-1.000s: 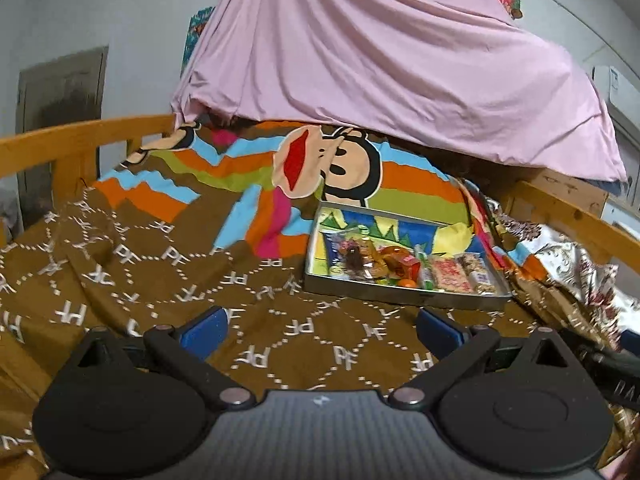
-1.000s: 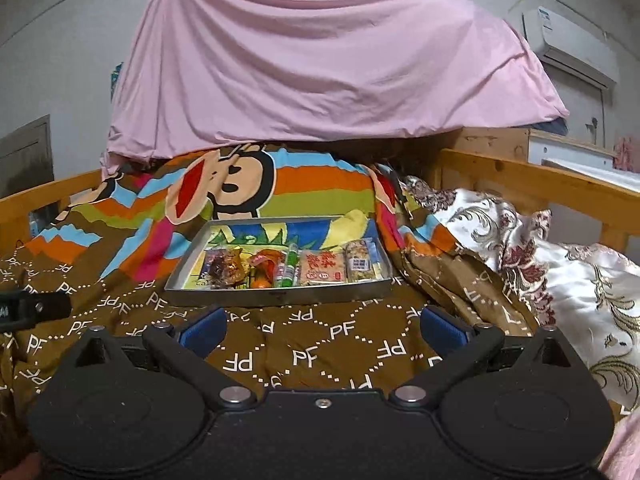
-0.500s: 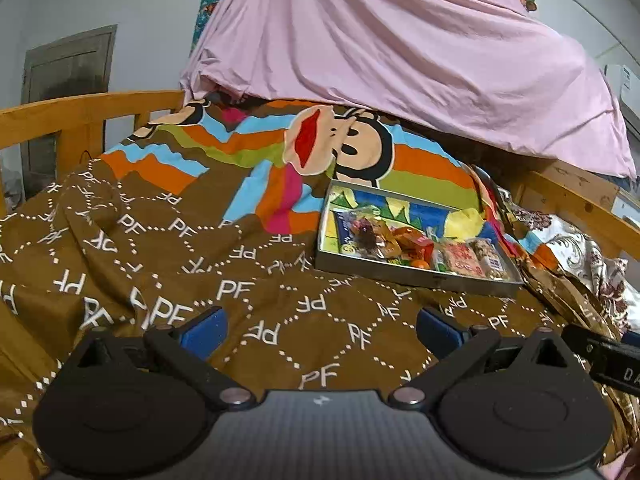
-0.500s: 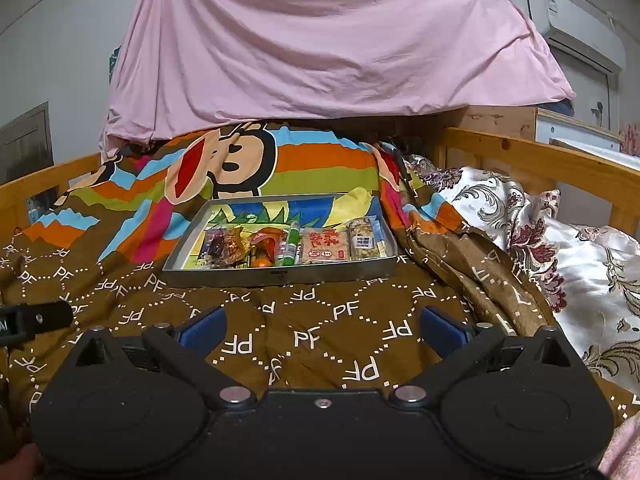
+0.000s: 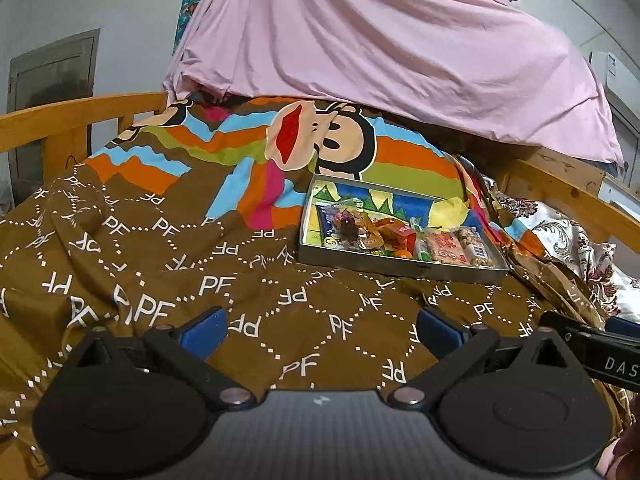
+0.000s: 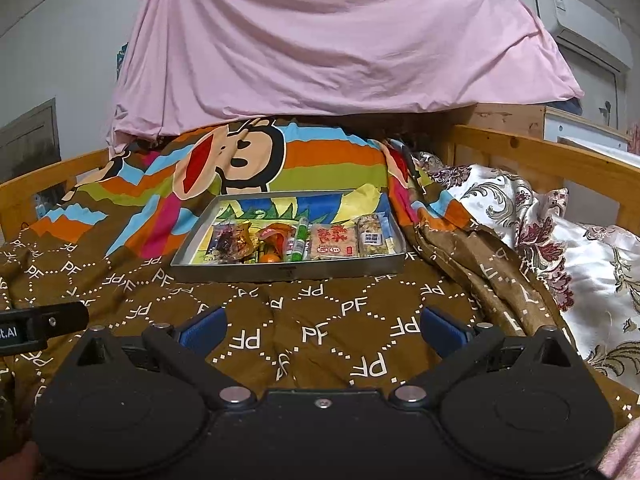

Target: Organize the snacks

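The tray of snacks lies on the bed ahead of both grippers, well beyond their tips; from the left gripper it sits ahead and to the right, from the right gripper straight ahead. Both sets of jaws stand wide and hold nothing. The tray is shallow, rectangular grey metal with a bright cartoon floor; crinkly wrapped packets crowd its near edge. It rests on a soft brown blanket printed with white dotted diamonds.
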